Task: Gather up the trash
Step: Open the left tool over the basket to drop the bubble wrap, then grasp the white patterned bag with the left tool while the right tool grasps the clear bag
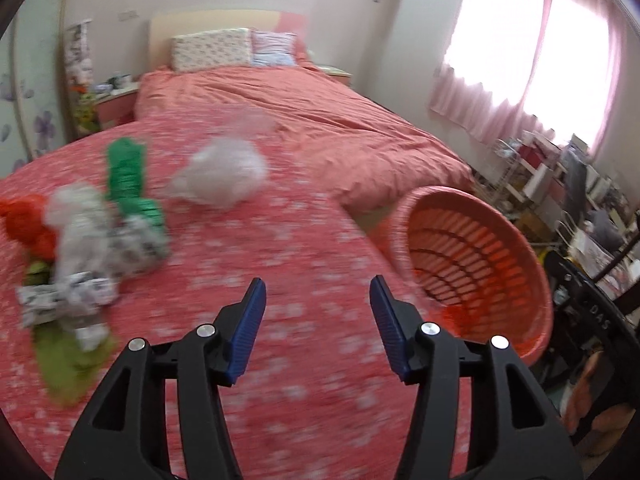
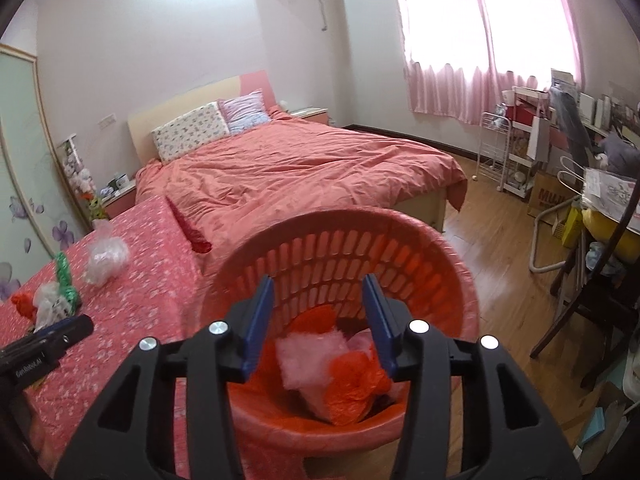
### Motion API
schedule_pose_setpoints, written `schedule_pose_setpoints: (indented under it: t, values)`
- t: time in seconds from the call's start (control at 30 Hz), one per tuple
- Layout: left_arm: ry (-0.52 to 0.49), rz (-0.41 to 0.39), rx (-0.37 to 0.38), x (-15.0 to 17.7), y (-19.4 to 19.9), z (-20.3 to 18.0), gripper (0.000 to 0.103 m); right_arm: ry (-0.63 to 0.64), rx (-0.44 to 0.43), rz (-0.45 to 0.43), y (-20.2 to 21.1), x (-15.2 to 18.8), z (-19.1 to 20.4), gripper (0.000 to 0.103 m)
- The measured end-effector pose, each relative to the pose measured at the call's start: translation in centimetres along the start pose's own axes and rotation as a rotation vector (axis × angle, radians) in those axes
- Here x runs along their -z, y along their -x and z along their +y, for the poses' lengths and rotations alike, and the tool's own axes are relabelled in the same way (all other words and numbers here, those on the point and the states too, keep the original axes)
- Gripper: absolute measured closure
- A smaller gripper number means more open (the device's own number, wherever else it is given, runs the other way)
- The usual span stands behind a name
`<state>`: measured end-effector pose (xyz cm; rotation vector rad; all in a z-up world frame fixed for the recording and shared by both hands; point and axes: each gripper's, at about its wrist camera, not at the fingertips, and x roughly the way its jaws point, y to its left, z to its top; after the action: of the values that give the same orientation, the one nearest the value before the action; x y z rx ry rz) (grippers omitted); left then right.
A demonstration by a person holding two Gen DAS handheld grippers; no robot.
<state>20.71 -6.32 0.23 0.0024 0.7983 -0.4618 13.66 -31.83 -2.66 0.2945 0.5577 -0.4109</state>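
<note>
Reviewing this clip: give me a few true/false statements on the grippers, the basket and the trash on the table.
1. The right gripper holds a bag. False: its jaws stand open over the basket, nothing between them.
2. The orange basket already contains trash. True: an orange bag and a pale pink wad lie inside.
3. The left gripper is open. True.
4. The table's flowered cloth is cleared. False: a clear plastic bag, green netting and crumpled wrappers lie there.
</note>
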Motion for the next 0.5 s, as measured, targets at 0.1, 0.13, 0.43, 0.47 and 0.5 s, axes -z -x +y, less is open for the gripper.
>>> schedule_pose_setpoints:
  t: [0.1,0.13,0.43,0.47,0.5]
  values:
    - [0.039,-0.012,-0.039,0.1,1.1,2.5,0.048,0.024,-0.028,0.004,0.4,0.2,1.7,0.057]
    - [0.05,-0.022,-0.06,0.2,1.6,3.5,0.048,0.032,-0.036,0.005,0.5,0.3,2.4,0.057]
    - [0.071,-0.063,-0.223,0.3,3.0,10.2,0.049,0.084,-0.109,0.044,0.8,1.5,6.8,0.057]
    - [0.065,-0.062,-0.232,0.4,2.9,10.3,0.052,0.087,-0.116,0.051,0.7,1.6,7.2,0.057]
    - [0.059,-0.058,-0.239,0.3,2.6,10.4,0.053,0.09,-0.121,0.056,0.7,1.7,7.4,0.057]
